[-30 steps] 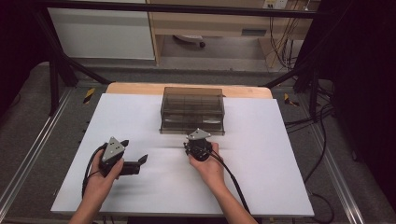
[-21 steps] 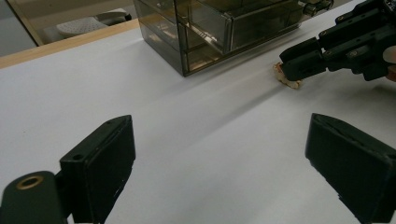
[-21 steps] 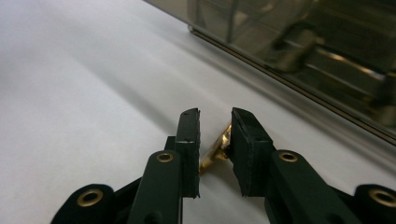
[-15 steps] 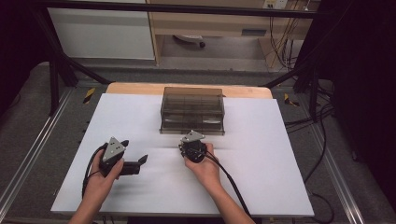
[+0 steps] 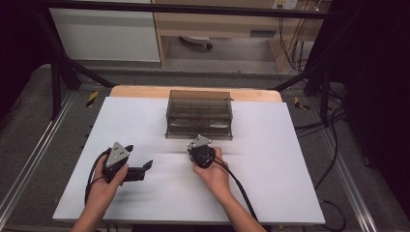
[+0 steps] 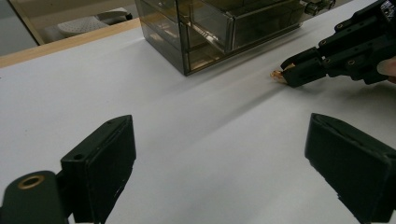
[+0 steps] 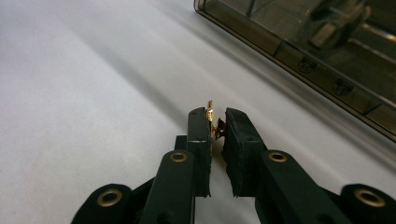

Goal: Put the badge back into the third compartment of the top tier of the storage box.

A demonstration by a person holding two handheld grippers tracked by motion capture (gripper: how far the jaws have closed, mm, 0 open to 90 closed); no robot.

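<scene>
Brass piece (image 7: pixel 212 122) sits pinched between right claw's (image 7: pixel 215 126) closed tips.

Bright tabletop, dim surroundings, perhaps soft-focused.

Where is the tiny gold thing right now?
The small gold metal piece is pinched in the right tool, low over the white table, just in front of the smoky drawer box.

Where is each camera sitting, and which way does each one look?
High view: sits above the person's side, looks forward and down on the white table; both forearms, left gripper and right gripper show.
Left gripper view: rides the left gripper, looks across the table; its black jaws stand wide apart.
Right gripper view: rides the right gripper, jaws shut on a small gold piece.
All views share the smoky drawer box.
</scene>
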